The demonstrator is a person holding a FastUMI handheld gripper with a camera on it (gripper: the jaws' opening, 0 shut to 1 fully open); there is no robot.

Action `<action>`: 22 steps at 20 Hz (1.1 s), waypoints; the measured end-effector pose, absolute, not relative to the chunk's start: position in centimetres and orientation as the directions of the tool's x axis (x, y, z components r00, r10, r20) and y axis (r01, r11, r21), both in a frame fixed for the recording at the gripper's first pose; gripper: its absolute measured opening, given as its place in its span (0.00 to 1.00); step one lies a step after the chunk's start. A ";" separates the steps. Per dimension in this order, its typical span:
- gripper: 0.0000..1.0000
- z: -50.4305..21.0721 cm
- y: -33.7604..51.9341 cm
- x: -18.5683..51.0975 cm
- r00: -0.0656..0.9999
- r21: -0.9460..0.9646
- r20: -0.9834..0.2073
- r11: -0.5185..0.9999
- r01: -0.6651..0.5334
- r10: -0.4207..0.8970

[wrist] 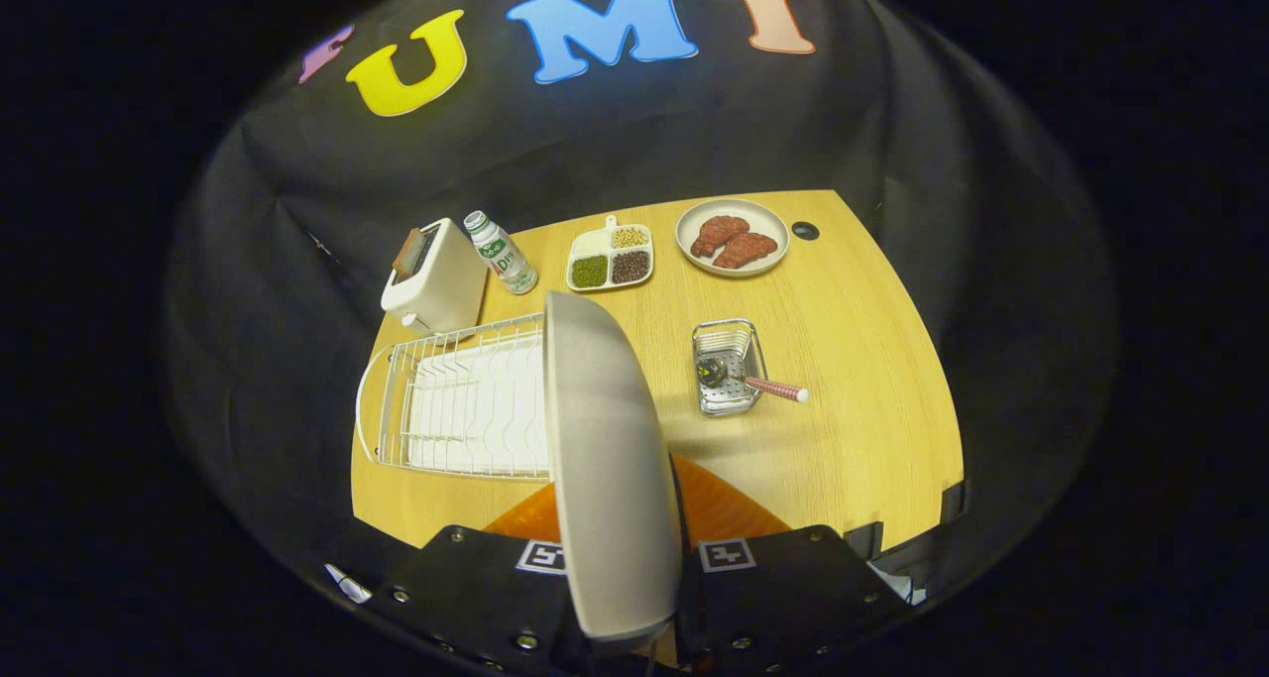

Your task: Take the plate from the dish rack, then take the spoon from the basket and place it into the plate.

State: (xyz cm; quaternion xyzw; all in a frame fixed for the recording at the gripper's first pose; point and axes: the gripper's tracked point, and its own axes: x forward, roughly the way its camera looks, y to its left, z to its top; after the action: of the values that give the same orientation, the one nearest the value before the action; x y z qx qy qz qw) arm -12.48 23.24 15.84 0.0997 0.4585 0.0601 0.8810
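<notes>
A beige plate [607,459] stands on edge between my two fingers, with my gripper [623,578] shut on its rim. It is held up above the table, to the right of the white wire dish rack [446,409]. Beyond the fingers and to the right stands a small metal basket [729,368]. The spoon [763,386] lies in it, its bowl inside and its pink handle sticking out over the right rim.
On the wooden table [853,360] behind the rack stand a white toaster [436,276] and a small bottle [501,251]. A divided tray of beans [610,258] and a plate with meat [732,237] sit at the back. An orange mat [714,508] lies just ahead of the fingers.
</notes>
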 end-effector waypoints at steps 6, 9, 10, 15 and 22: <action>0.32 10.4 21.0 -15.3 0.539 0.303 -0.799 0.953 -0.021 0.266; 0.32 7.1 20.3 -15.6 0.536 0.325 -0.795 0.946 -0.020 0.285; 0.32 5.8 20.0 -15.6 0.532 0.326 -0.797 0.945 -0.018 0.285; 0.32 -0.1 19.8 -16.4 0.523 0.419 -0.777 0.908 0.014 0.350; 0.32 -4.8 22.0 -15.3 0.545 0.595 -0.683 0.803 0.029 0.486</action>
State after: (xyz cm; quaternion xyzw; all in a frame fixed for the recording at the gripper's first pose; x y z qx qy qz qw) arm -15.30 22.04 -4.82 0.2819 0.4568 0.1371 0.8325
